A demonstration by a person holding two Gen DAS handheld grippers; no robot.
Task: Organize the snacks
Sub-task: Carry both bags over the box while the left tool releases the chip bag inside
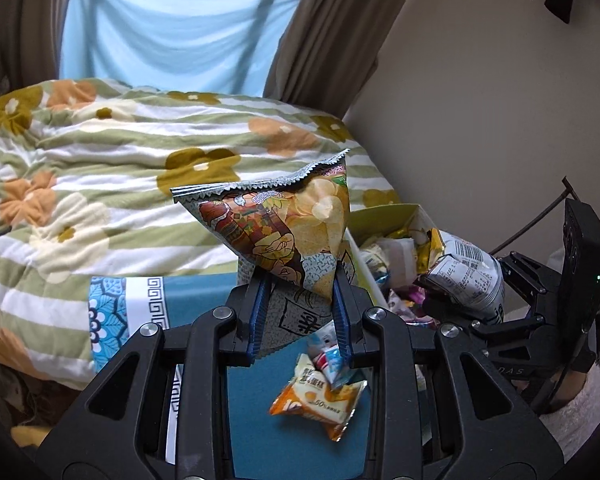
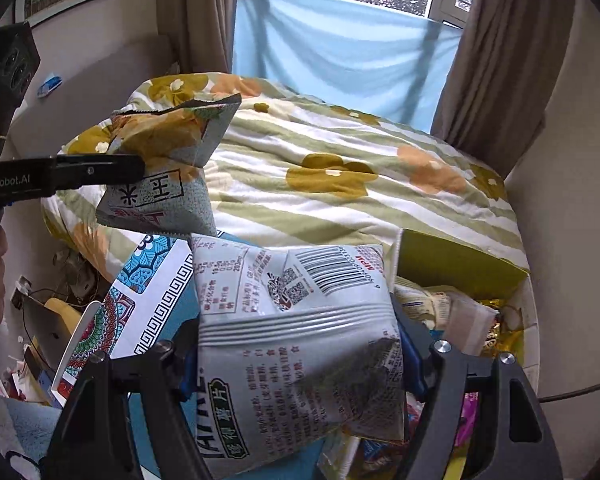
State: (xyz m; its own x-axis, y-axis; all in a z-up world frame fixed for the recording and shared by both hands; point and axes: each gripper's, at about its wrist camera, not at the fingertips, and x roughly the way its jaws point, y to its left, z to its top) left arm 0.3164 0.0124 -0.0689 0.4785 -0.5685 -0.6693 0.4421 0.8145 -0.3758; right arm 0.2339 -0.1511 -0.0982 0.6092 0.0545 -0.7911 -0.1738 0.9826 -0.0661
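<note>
My left gripper (image 1: 300, 304) is shut on a grey chip bag (image 1: 284, 232) with a cartoon print, held upright above a blue patterned tray (image 1: 204, 300); the bag also shows in the right wrist view (image 2: 168, 160). My right gripper (image 2: 296, 368) is shut on a second grey chip bag (image 2: 296, 320), back side with barcode facing me; it also shows in the left wrist view (image 1: 464, 276). An orange-and-white snack packet (image 1: 320, 400) and a small blue-white packet (image 1: 330, 356) lie on the tray below my left gripper.
A green-walled box (image 2: 452, 264) full of mixed snacks stands at the right, also in the left wrist view (image 1: 384, 216). A bed with a floral striped quilt (image 2: 340, 176) lies behind. Wall at the right, curtains and window beyond. Clutter on the floor at left.
</note>
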